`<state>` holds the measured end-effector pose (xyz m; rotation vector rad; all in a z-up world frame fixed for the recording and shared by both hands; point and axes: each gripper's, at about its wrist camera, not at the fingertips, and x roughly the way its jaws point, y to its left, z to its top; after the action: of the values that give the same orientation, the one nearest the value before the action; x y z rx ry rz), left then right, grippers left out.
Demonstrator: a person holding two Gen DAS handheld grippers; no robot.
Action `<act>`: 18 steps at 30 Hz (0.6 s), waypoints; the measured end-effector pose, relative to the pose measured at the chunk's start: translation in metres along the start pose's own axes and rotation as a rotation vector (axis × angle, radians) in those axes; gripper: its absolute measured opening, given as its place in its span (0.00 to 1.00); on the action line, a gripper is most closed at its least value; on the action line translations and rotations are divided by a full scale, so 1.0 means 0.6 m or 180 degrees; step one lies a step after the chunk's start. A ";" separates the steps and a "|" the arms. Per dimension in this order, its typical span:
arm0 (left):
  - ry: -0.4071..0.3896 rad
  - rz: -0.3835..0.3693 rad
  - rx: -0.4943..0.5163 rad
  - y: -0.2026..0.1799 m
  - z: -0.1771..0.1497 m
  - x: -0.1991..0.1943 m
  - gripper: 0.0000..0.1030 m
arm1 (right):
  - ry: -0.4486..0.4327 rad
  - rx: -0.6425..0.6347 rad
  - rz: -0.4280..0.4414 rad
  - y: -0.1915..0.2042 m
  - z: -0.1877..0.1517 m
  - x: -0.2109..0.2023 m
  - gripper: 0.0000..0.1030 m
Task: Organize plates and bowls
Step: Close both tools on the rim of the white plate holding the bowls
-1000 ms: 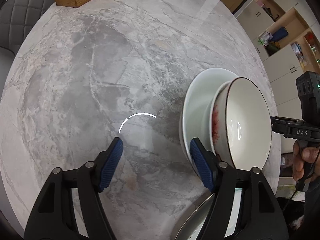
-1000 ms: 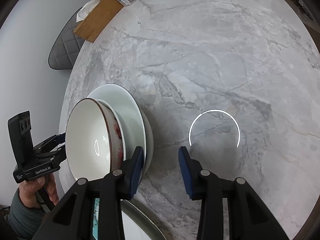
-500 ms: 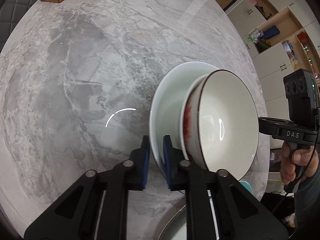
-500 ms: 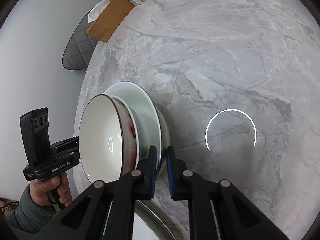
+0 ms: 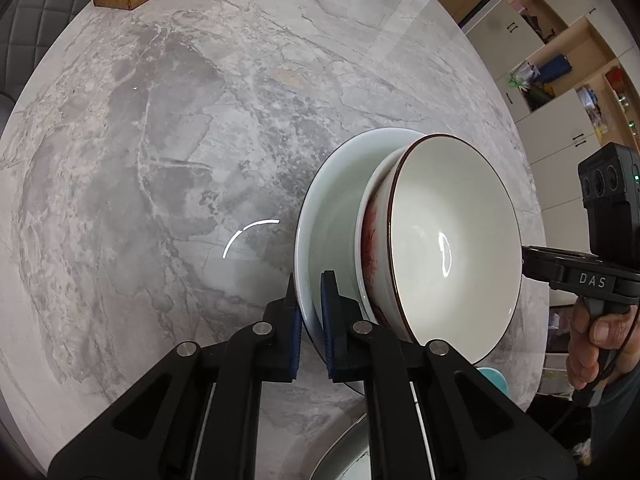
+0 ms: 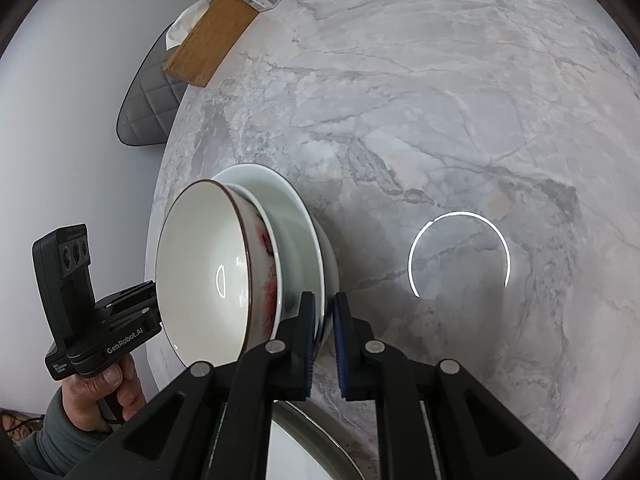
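Observation:
A stack of bowls sits over the marble table [image 5: 160, 160]. The bottom one is a wide white bowl [image 5: 336, 208]; a smaller bowl with a dark rim and red pattern [image 5: 452, 248] is nested in it. My left gripper [image 5: 309, 320] is shut on the wide bowl's near rim. My right gripper [image 6: 325, 340] is shut on the opposite rim of the same wide bowl [image 6: 292, 216], with the red-patterned bowl [image 6: 204, 272] beside it. Each view shows the other hand-held gripper behind the stack. I cannot tell whether the stack is lifted off the table.
A plate rim shows at the bottom edge under my grippers [image 6: 304, 448] and in the left wrist view [image 5: 344, 452]. A wooden tissue box [image 6: 212, 44] stands at the far table edge beside a grey chair [image 6: 148, 96]. Open cabinets [image 5: 560, 80] stand to the right.
Both grippers went from open beside the bowls to shut on the wide bowl's rim. Since then the views have shifted slightly with the stack.

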<state>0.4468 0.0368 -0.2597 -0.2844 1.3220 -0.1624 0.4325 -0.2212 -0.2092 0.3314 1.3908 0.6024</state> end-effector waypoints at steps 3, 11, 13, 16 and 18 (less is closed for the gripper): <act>-0.0002 -0.0001 0.0006 0.000 -0.004 -0.003 0.06 | -0.0018 -0.0032 -0.0060 0.005 -0.006 -0.001 0.11; -0.0069 -0.0022 0.0061 -0.012 -0.010 -0.038 0.06 | -0.0105 -0.0045 -0.0121 0.026 -0.013 -0.027 0.10; -0.0082 -0.0038 0.0083 -0.017 -0.010 -0.051 0.06 | -0.0126 -0.0045 -0.0128 0.031 -0.016 -0.038 0.10; -0.0105 -0.0048 0.0125 -0.024 -0.012 -0.072 0.06 | -0.0159 -0.0055 -0.0157 0.043 -0.023 -0.057 0.10; -0.0122 -0.0058 0.0149 -0.030 -0.016 -0.087 0.06 | -0.0171 -0.0056 -0.0173 0.051 -0.029 -0.068 0.10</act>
<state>0.4258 0.0330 -0.2082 -0.2587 1.2763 -0.2021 0.4065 -0.2226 -0.1620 0.2929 1.3380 0.5569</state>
